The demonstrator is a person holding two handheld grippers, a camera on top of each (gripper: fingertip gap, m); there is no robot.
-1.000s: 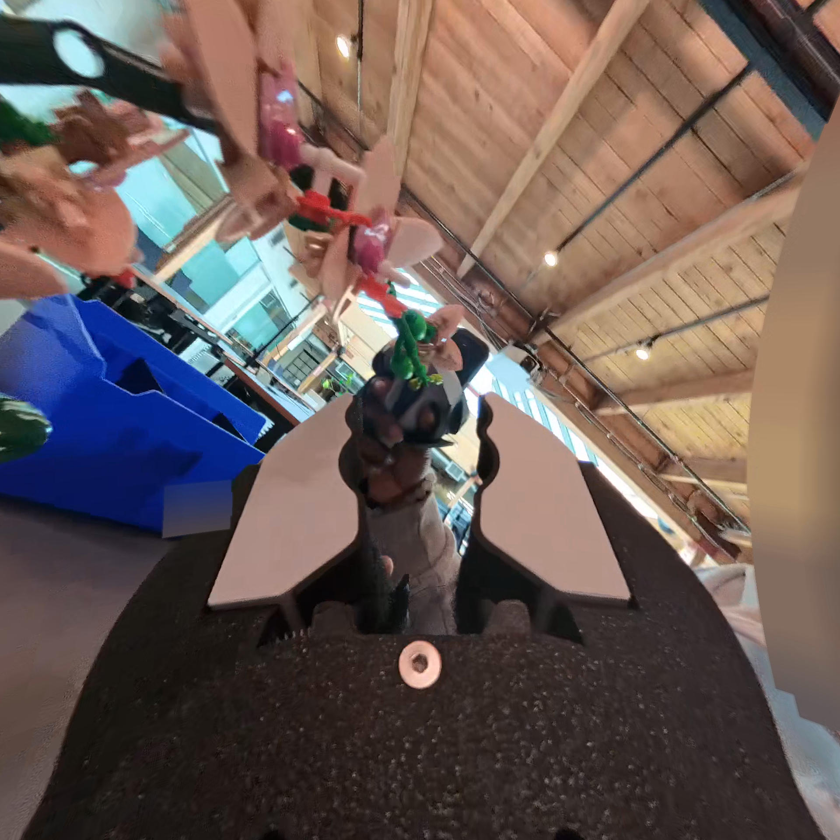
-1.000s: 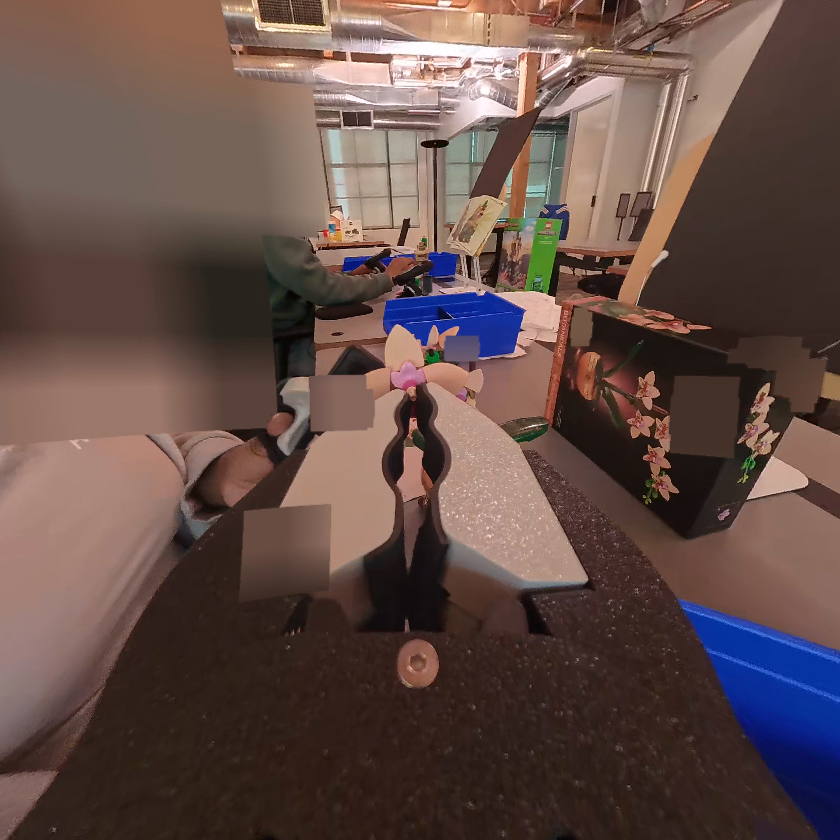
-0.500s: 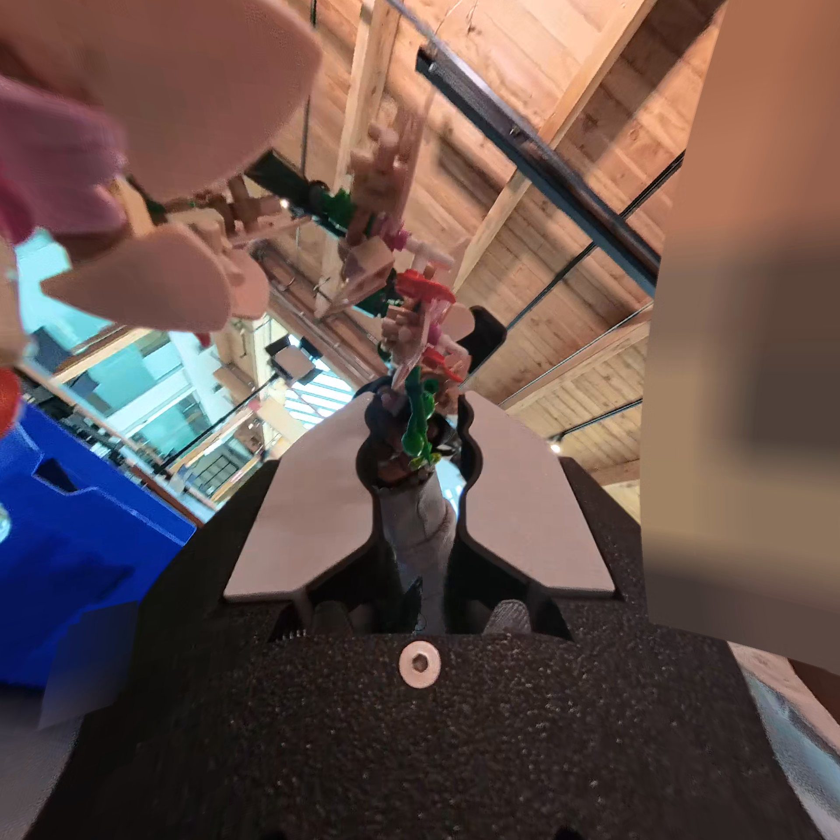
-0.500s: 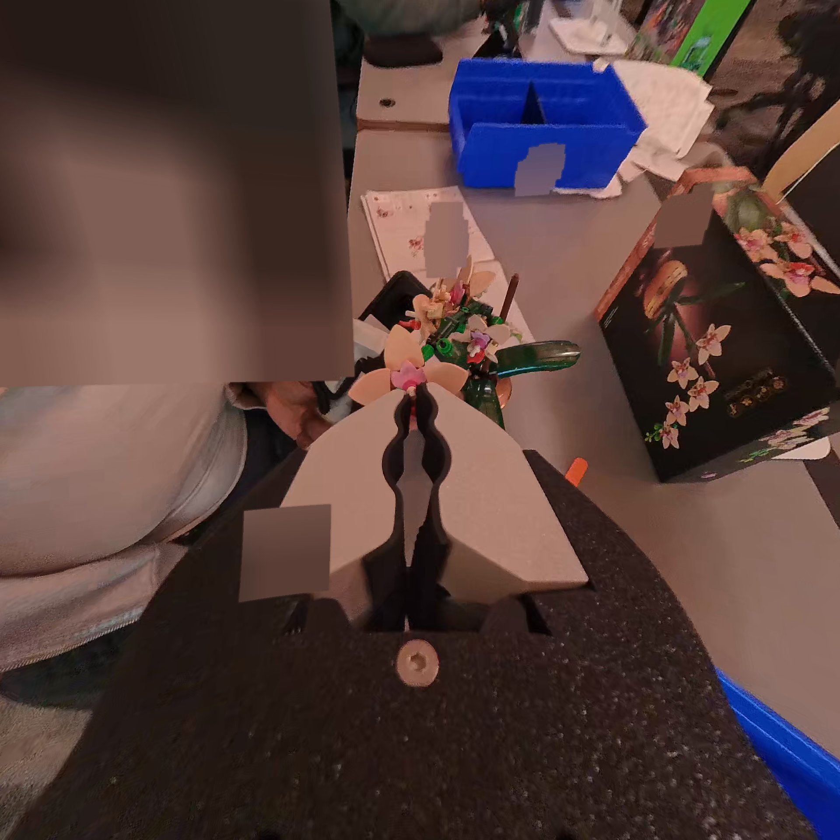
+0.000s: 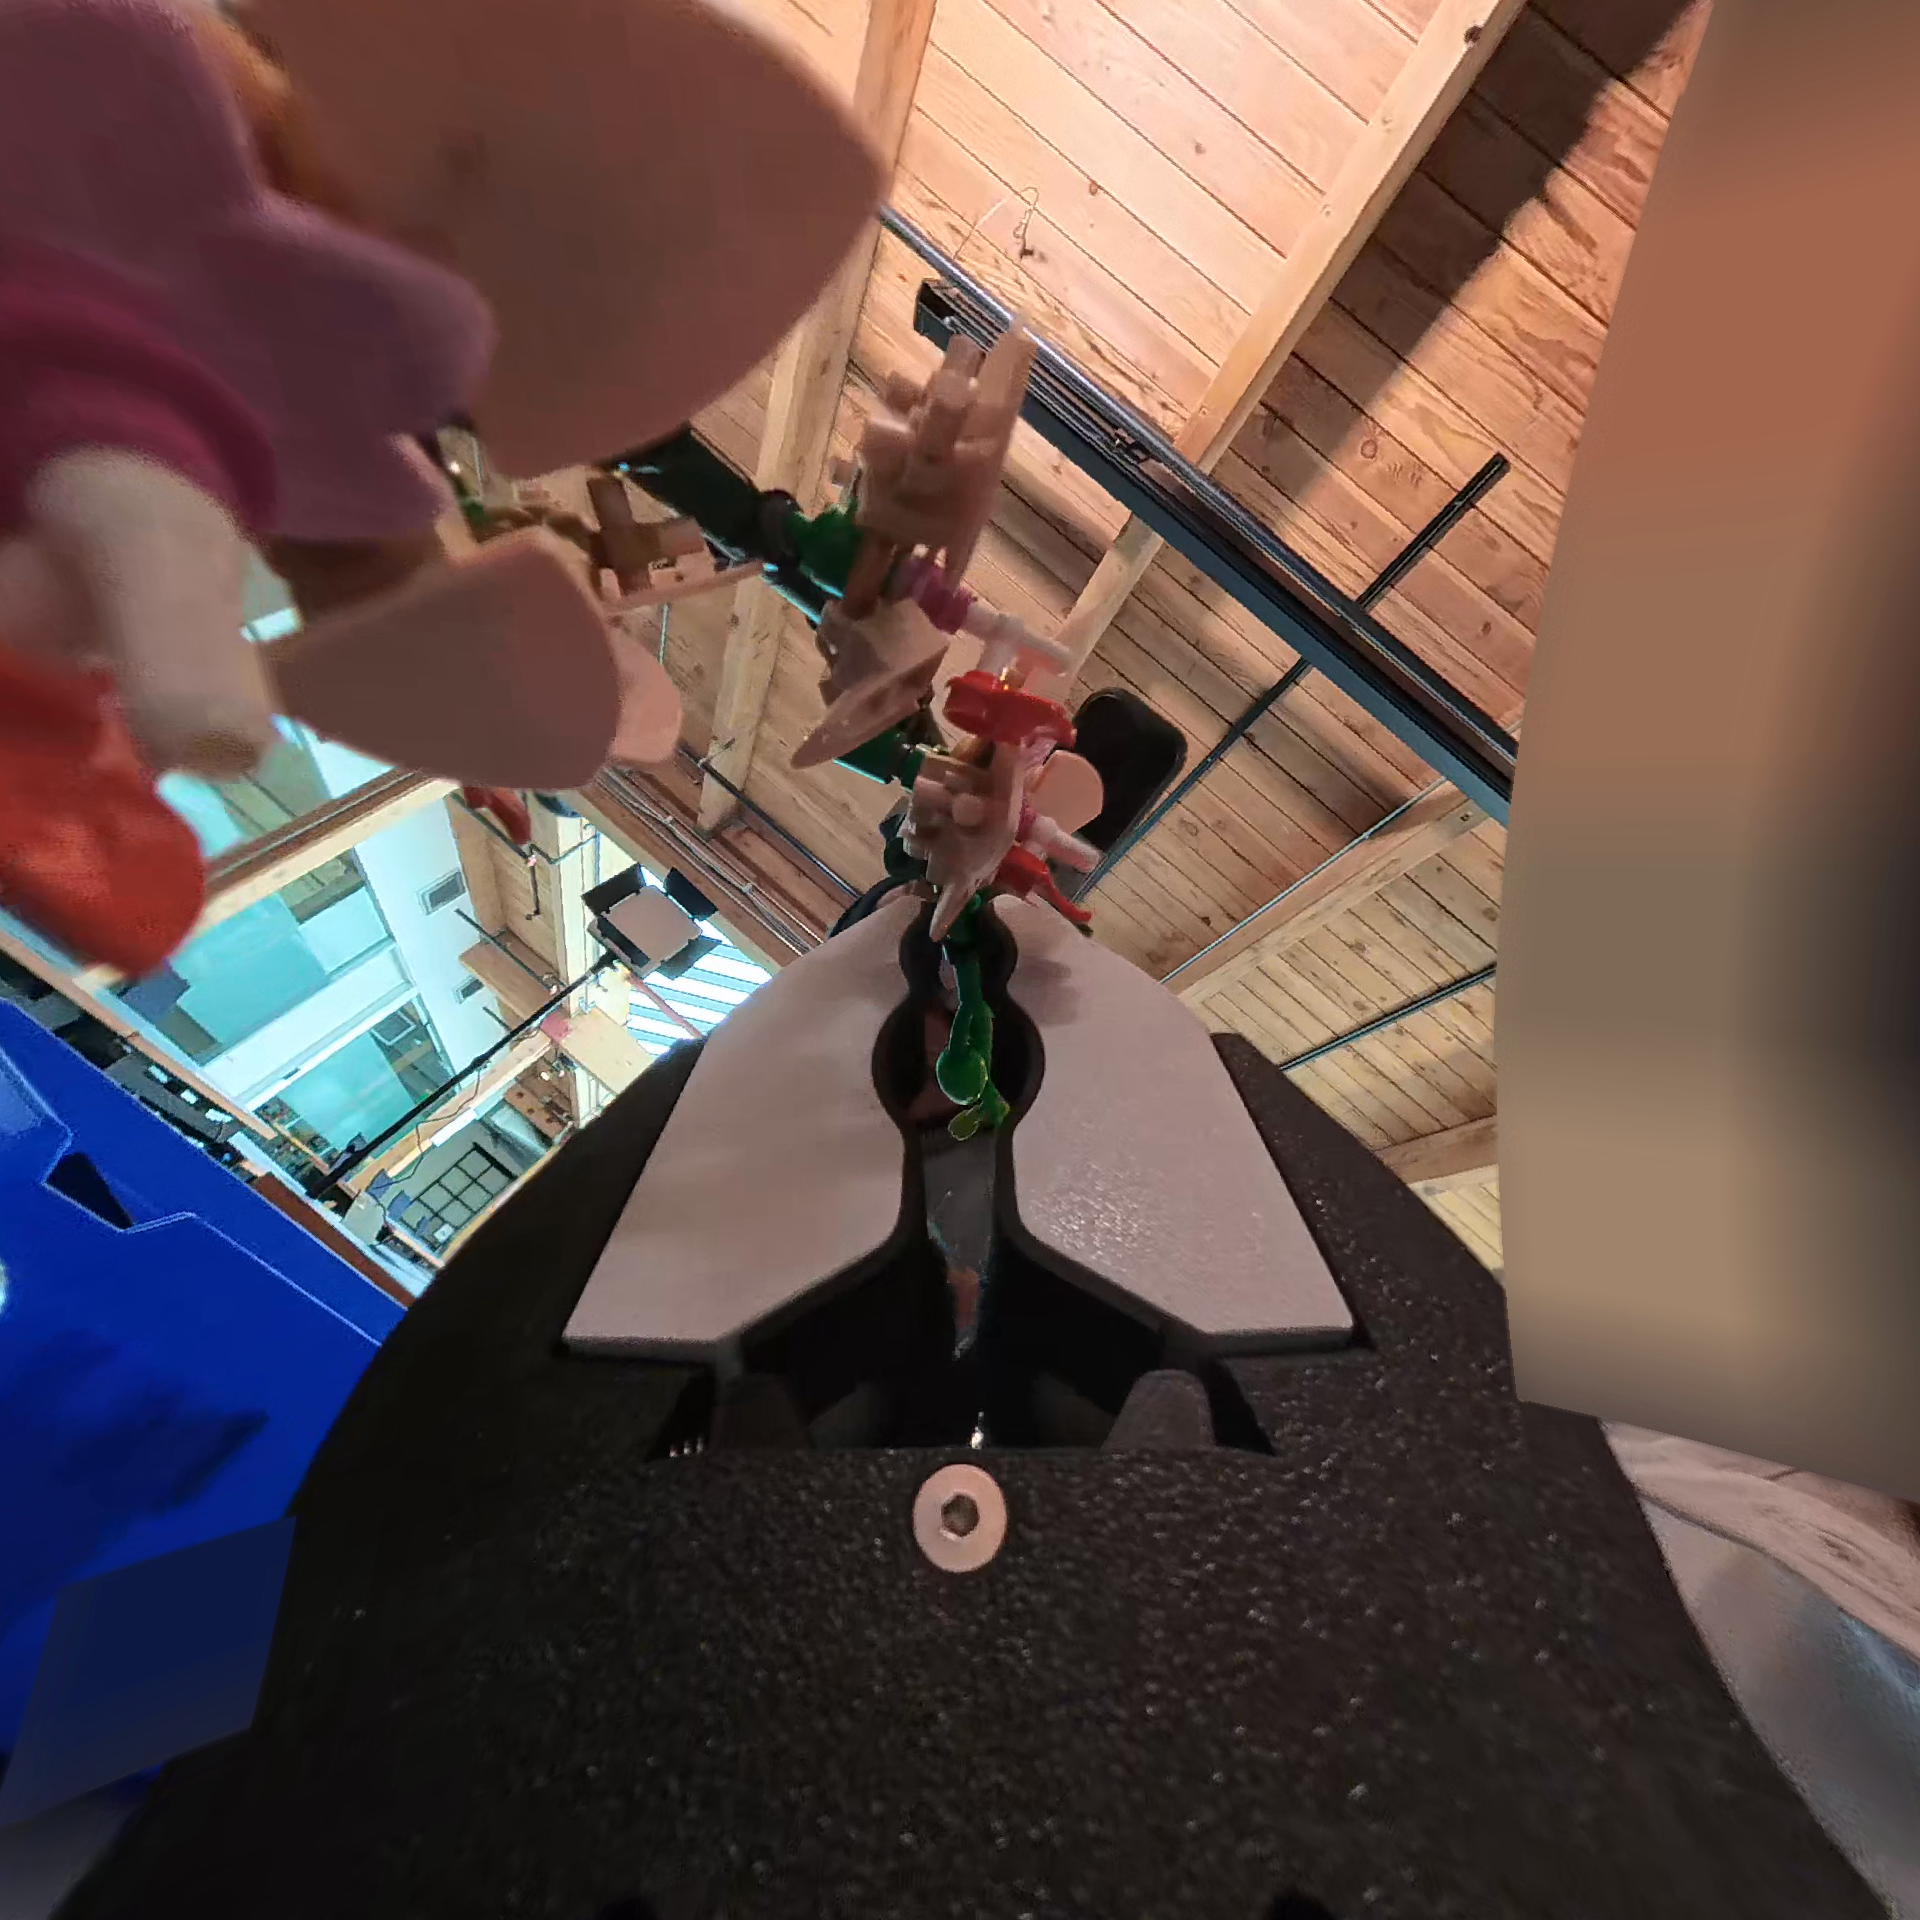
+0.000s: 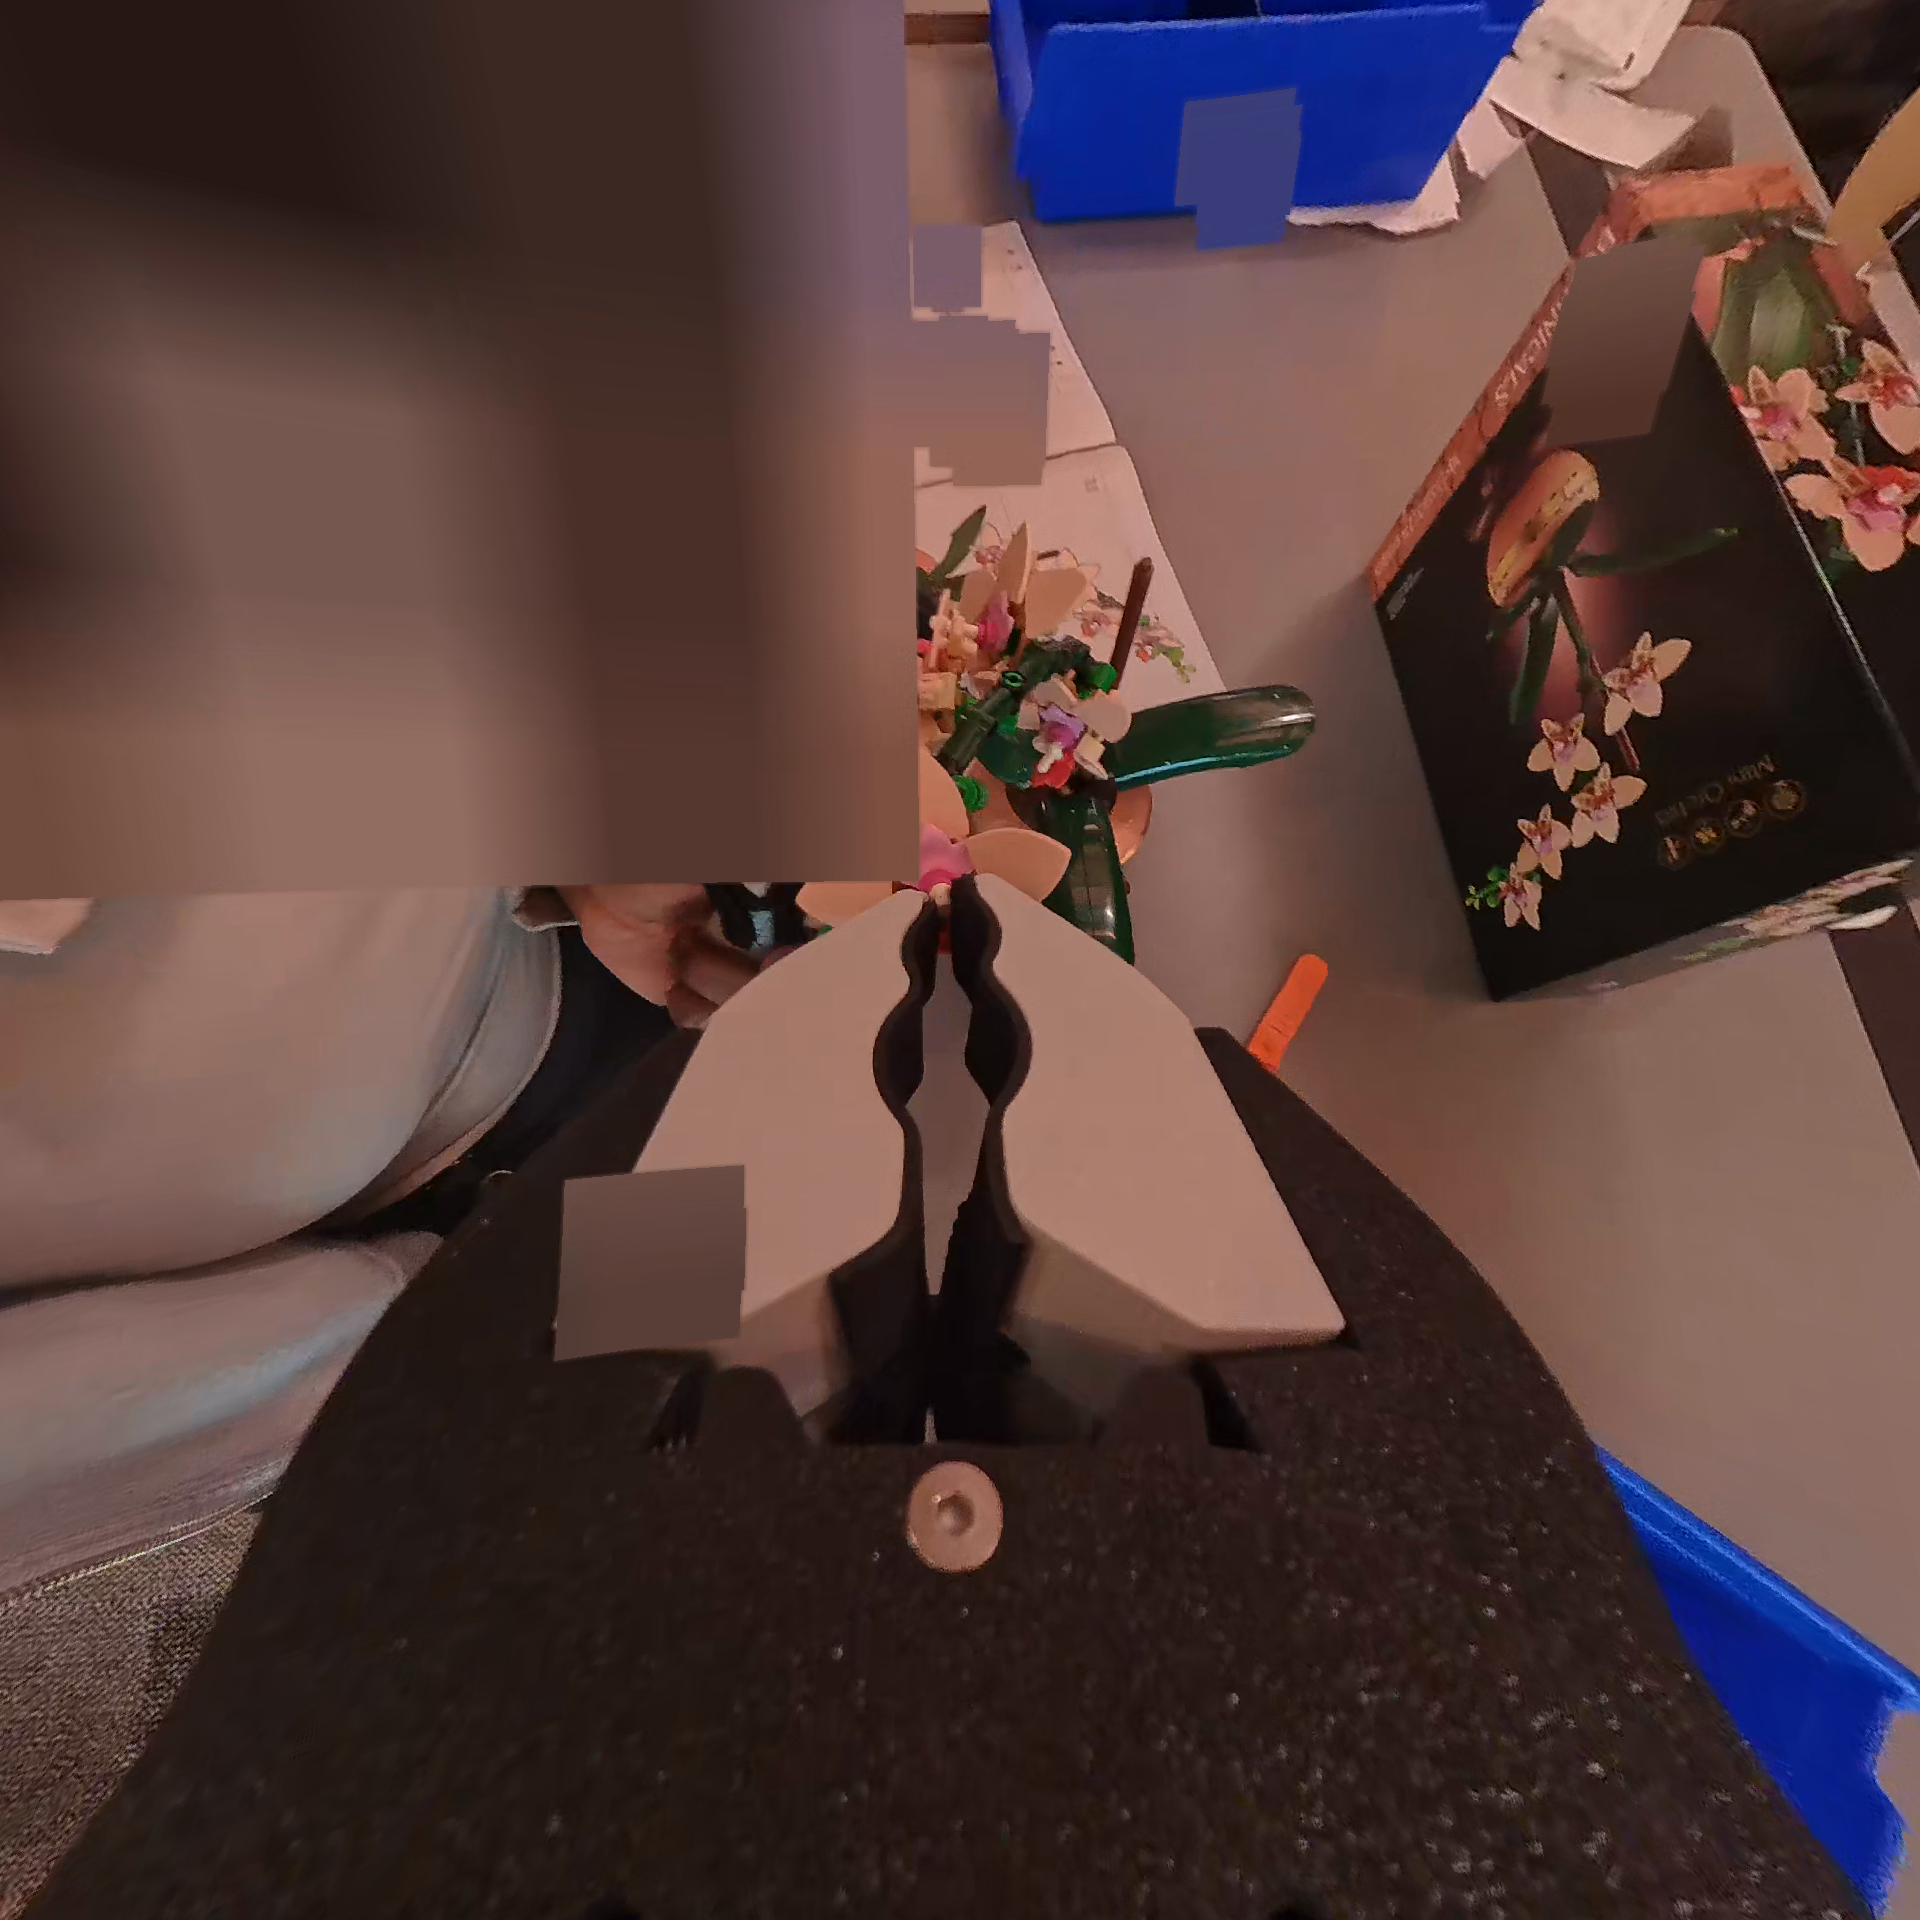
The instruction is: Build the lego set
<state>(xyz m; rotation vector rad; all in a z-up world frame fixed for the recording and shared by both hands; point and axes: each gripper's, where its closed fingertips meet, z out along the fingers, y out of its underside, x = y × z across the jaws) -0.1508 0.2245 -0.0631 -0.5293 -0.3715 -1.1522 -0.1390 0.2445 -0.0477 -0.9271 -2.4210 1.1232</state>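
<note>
Left gripper is closed to a narrow gap on the green stem of the orchid model, which rises from its tips toward the wooden ceiling, with a blurred flower close to the lens. Right gripper is nearly closed, pinching a pink-centred flower at its tips. Beyond it the orchid model stands over the grey table, beside the set box and near the blue bin.
</note>
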